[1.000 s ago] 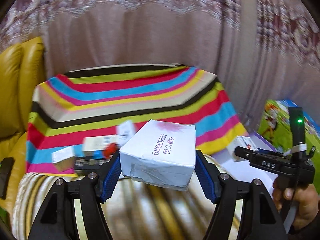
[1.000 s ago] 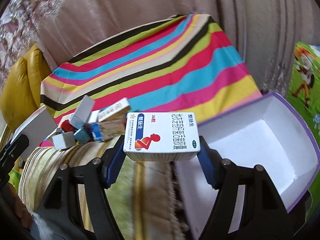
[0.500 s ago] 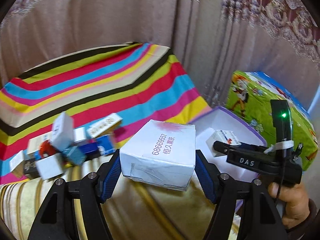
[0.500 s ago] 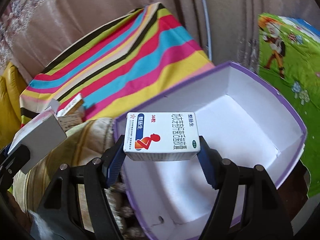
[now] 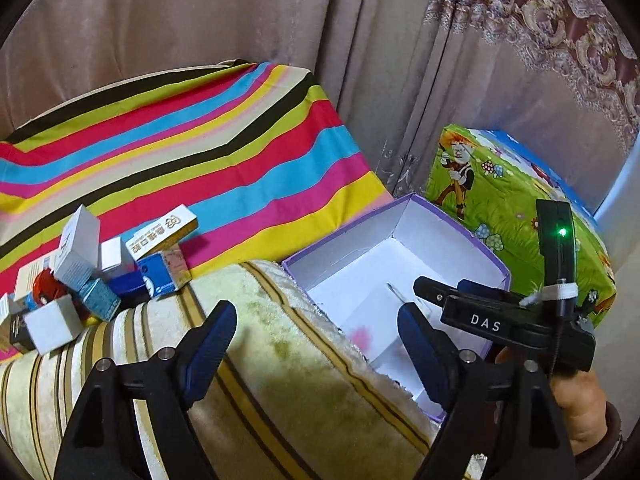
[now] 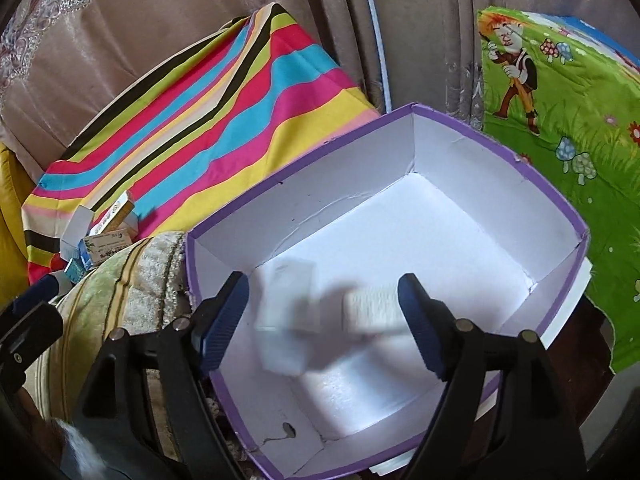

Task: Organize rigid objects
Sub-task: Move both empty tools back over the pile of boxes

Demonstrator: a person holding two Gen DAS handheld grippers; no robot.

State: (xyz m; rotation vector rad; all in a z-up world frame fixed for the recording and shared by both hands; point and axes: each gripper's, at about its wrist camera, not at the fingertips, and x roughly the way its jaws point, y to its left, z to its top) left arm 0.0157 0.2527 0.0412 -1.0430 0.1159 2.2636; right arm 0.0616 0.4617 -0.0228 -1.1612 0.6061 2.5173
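A striped cloth (image 5: 192, 168) in red, blue, yellow, pink, green and black lies spread over a raised surface and runs up toward the curtains. In front of it sits a plush cream-green cover (image 5: 280, 360) with brown and gold stripes. Heavy brownish-pink curtains (image 5: 200, 12) hang behind everything, with an ornate floral band (image 5: 560, 28) at the upper right. A green cartoon-printed fabric (image 6: 560, 128), showing a red-haired figure and mushrooms, lies at the right. A yellow leather cushion (image 6: 8, 216) shows at the far left edge.

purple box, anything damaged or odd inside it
Yes. The purple box has a small tear with a dark mark in its white floor near the front corner. Two blurred white cartons show inside it, seemingly mid-fall, beneath the opening right tool.
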